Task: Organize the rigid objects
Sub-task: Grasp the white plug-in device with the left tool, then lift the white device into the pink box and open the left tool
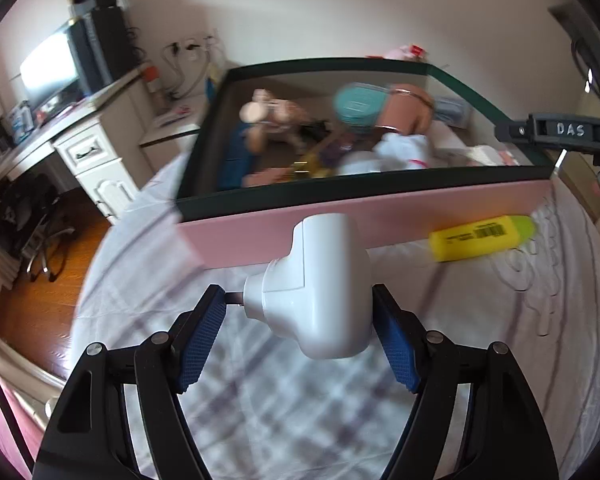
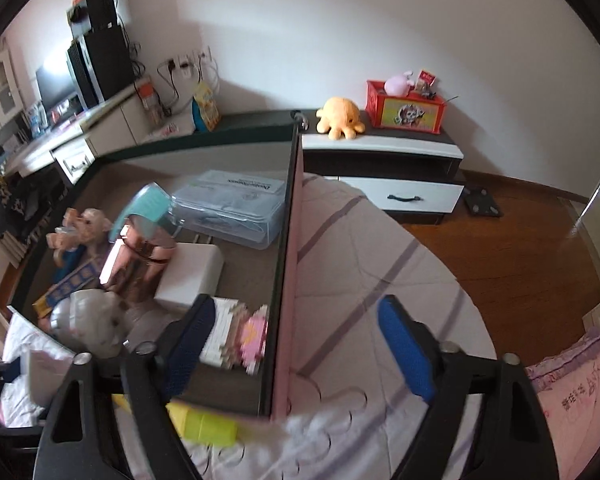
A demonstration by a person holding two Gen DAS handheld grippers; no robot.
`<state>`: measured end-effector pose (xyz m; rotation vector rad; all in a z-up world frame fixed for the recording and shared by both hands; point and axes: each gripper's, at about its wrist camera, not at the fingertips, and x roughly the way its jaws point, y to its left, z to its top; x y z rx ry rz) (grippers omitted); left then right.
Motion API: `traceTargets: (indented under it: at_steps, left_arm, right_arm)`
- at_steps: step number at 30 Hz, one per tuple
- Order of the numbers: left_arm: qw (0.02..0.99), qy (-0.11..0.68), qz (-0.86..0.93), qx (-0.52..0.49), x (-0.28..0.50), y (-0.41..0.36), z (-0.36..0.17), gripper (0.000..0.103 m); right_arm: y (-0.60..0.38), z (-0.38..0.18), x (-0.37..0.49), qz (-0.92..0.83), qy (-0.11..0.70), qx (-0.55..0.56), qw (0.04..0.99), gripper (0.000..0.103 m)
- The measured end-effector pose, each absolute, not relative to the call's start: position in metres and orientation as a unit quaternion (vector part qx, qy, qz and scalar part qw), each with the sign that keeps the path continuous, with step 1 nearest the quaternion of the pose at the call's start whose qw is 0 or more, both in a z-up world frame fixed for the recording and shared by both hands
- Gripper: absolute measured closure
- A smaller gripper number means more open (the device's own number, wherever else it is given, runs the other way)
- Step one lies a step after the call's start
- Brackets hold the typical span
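Note:
My left gripper (image 1: 300, 316) is shut on a white plug adapter (image 1: 320, 288) and holds it above the bed, just in front of the pink storage box (image 1: 380, 220). The box has a dark rim and holds several toys and boxes, among them a teal-capped figure (image 1: 360, 106). A yellow highlighter (image 1: 482, 237) lies on the bedspread against the box's front right. My right gripper (image 2: 296, 344) is open and empty, above the box's right wall (image 2: 290, 280). The highlighter (image 2: 204, 426) shows blurred below its left finger.
The box stands on a bed with a white and purple quilt (image 2: 380, 260). A low cabinet (image 2: 396, 168) with an orange plush octopus (image 2: 338, 118) and a red box (image 2: 406, 108) stands behind. A desk with a monitor (image 1: 50, 68) is at left. Wooden floor (image 2: 520, 248) lies right of the bed.

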<state>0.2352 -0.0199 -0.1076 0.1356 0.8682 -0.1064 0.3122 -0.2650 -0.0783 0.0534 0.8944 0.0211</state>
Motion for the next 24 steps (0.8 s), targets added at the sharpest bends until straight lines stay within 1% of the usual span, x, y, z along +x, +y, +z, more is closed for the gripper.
traceTargets:
  at_steps: [1,2,3,4,5,7,10,16,24]
  left_arm:
    - [0.903,0.421,-0.042,0.067,0.234,-0.012,-0.107,0.028]
    - [0.903,0.422,-0.034,0.067,0.234,-0.003,-0.108,0.028]
    - [0.903,0.424,-0.027,0.062,0.234,0.007,-0.108,0.028]
    - [0.903,0.426,-0.02,0.058,0.236,0.015,-0.109,0.028]
    - [0.902,0.428,-0.013,0.054,0.237,0.022,-0.11,0.028]
    - [0.902,0.428,-0.006,0.045,0.238,0.035,-0.111,0.028]
    - [0.904,0.427,-0.007,0.03,0.237,0.046,-0.11,0.028]
    - [0.908,0.417,-0.017,0.018,0.231,0.055,-0.101,0.028]
    - [0.926,0.375,-0.045,0.019,0.221,0.051,-0.058,0.028]
  right_arm:
    - [-0.265,-0.08,0.316,0.007,0.436,0.024,0.899,0.045]
    - [-0.265,-0.084,0.321,0.006,0.443,0.025,0.896,0.049]
    - [-0.264,-0.087,0.326,0.011,0.451,0.028,0.892,0.056]
    - [-0.264,-0.089,0.328,0.013,0.454,0.03,0.89,0.067]
    - [-0.263,-0.091,0.331,0.014,0.458,0.027,0.889,0.072]
    - [-0.26,-0.094,0.334,0.02,0.464,0.024,0.885,0.091]
    - [-0.258,-0.095,0.334,0.025,0.462,0.022,0.886,0.093]
    - [-0.253,-0.093,0.332,0.019,0.459,0.005,0.888,0.094]
    - [-0.251,-0.092,0.331,0.019,0.459,0.005,0.888,0.094]
